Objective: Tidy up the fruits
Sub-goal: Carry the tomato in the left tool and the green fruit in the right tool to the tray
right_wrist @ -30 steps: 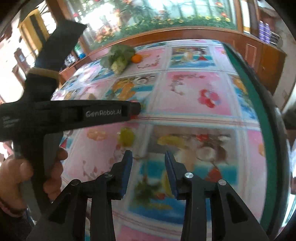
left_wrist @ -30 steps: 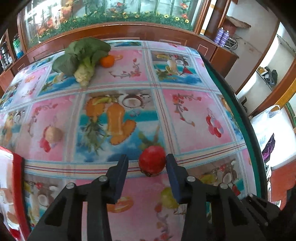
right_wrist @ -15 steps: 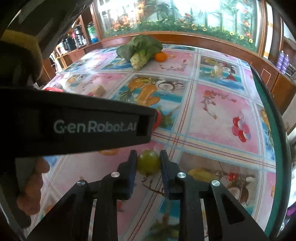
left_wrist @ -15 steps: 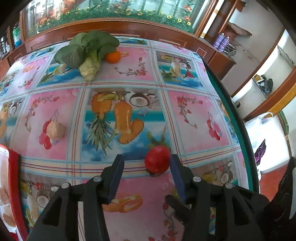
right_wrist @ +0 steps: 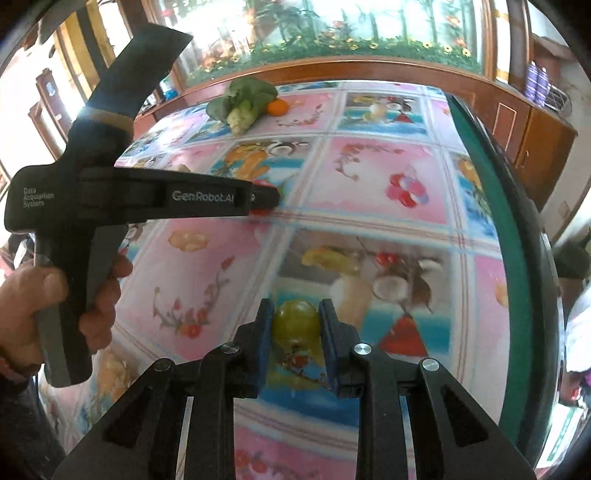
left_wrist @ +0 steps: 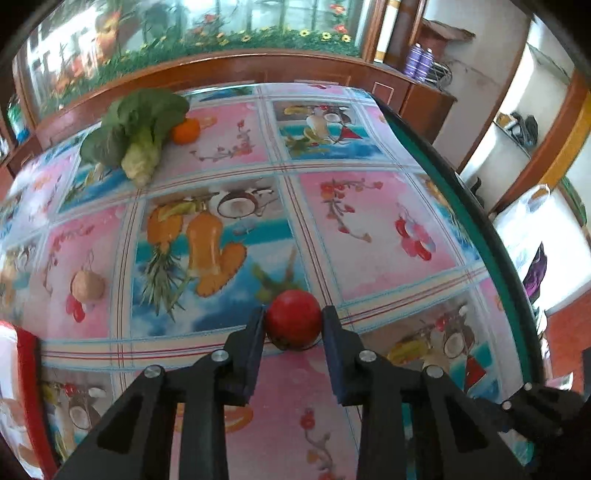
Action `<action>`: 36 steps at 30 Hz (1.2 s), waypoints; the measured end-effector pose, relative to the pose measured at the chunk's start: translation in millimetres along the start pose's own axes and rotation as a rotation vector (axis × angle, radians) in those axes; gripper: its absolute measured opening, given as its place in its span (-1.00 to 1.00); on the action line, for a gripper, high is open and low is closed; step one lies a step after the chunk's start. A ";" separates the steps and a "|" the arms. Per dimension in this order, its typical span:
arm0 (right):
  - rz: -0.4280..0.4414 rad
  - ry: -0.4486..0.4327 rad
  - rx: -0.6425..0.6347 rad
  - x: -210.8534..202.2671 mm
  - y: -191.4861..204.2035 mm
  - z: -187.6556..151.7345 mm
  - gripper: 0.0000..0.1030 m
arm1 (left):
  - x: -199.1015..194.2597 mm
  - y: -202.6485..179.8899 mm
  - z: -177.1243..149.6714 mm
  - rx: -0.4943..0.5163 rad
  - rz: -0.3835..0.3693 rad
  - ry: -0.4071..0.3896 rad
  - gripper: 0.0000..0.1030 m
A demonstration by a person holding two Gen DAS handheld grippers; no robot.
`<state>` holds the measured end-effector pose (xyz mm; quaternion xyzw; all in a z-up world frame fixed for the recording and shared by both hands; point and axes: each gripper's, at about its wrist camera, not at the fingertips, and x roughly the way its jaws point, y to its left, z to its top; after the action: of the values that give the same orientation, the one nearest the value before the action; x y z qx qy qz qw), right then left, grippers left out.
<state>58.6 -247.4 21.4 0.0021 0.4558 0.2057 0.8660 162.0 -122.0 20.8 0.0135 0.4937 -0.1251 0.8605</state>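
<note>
A wooden counter (left_wrist: 258,70) runs along the top of the frame beneath a flower mural (left_wrist: 207,29); white shelves (left_wrist: 517,133) stand at upper right, daylit.

Red fruit (left_wrist: 293,319): round, glossy, sat on tablecloth near its front edge, pinched betw. two black fingers. Green fruit (right_wrist: 295,321): round, yellowish-green, smooth, also clamped betw. two fingers, low over the cloth; contact w/ cloth unclear. Orange (left_wrist: 186,131): small, round, lay at far side of table, touching a leafy green veg. Brownish round fruit (left_wrist: 88,286): dull tan, lay alone on a pink square toward the left, well apart from the others.
</note>
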 end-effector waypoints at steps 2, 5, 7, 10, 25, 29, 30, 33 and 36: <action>-0.003 0.000 0.004 -1.8 -0.4 -1.9 -0.53 | -3.4 3.2 -1.8 -0.011 -0.005 0.001 -0.35; -0.006 -0.009 0.013 -6.7 -0.8 -5.6 -0.53 | -13.5 7.5 -8.2 -0.013 -0.024 -0.005 -0.35; -0.004 -0.012 0.021 -10.6 -0.4 -9.1 -0.53 | -21.4 9.7 -15.9 -0.001 -0.026 -0.006 -0.35; -0.009 -0.017 0.022 -16.3 1.8 -14.0 -0.52 | -33.9 14.1 -33.8 0.008 -0.032 0.003 -0.35; 0.015 0.008 0.015 -30.4 45.3 -47.2 -0.52 | -97.3 46.5 -140.8 -0.051 -0.041 0.015 -0.35; 0.022 0.026 0.013 -29.9 62.7 -58.6 -0.52 | -110.8 57.9 -157.7 -0.083 -0.039 0.000 -0.35; 0.022 0.028 0.013 -29.8 66.2 -60.2 -0.52 | -113.4 60.1 -160.4 -0.091 -0.043 -0.002 -0.35; 0.023 0.035 0.017 -28.6 77.8 -62.5 -0.52 | -122.6 67.4 -167.0 -0.103 -0.041 -0.020 -0.35; 0.024 0.040 0.018 -26.0 87.4 -59.8 -0.52 | -131.7 75.8 -172.0 -0.112 -0.038 -0.040 -0.35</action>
<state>-32.6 -187.7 23.6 0.0111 0.4746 0.2120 0.8542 -29.6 3.3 37.4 -0.0464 0.4830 -0.1136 0.8670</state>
